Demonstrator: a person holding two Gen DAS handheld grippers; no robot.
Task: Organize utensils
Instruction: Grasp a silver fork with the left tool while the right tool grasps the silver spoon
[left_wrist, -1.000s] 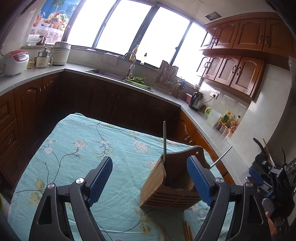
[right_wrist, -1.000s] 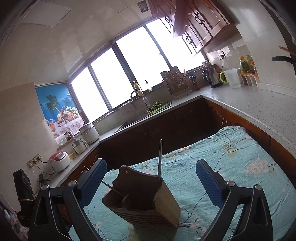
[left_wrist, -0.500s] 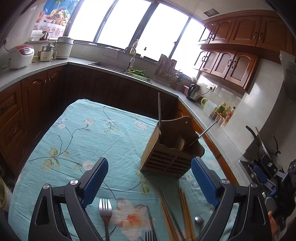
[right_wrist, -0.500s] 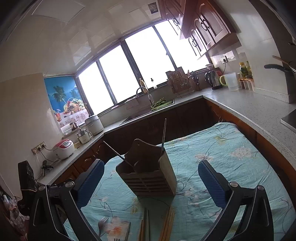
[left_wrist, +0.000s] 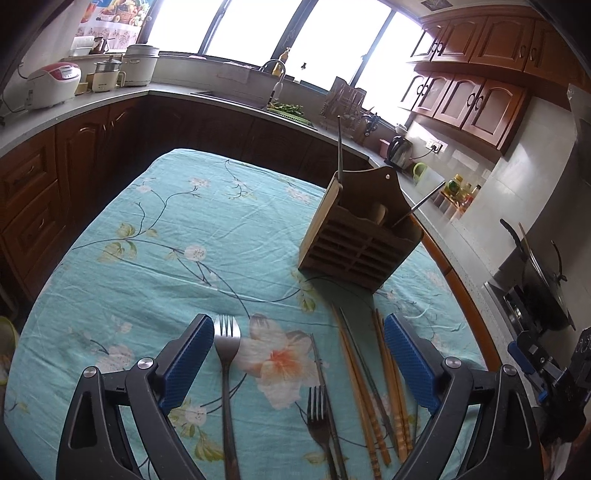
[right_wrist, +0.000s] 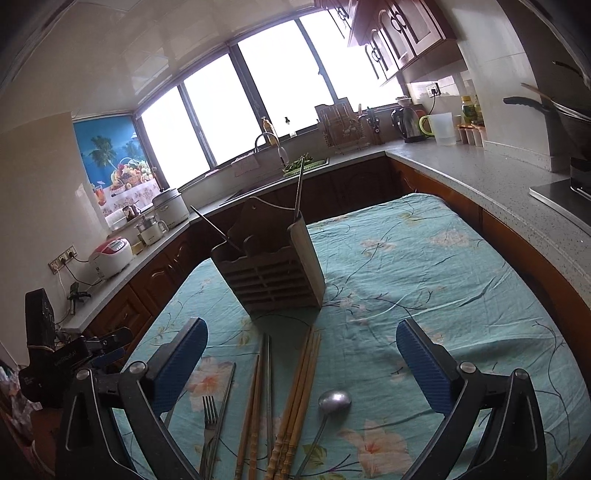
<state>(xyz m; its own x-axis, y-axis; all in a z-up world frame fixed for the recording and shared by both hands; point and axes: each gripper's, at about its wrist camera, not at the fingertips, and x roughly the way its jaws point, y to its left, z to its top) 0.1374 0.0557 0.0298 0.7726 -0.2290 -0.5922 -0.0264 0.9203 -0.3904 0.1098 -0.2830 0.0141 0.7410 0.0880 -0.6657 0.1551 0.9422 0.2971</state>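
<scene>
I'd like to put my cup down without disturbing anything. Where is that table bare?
Bare floral tablecloth lies left of the wooden utensil holder, and right of it. It is crowded in front, among the forks, chopsticks and metal spoon.

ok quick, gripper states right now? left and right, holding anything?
Left gripper: open, holding nothing, above the forks on the tablecloth.
Right gripper: open, holding nothing, above the chopsticks and spoon.

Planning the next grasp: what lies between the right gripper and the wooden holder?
Right wrist view: wooden chopsticks, metal chopsticks, a spoon and a fork lie before the holder.
</scene>
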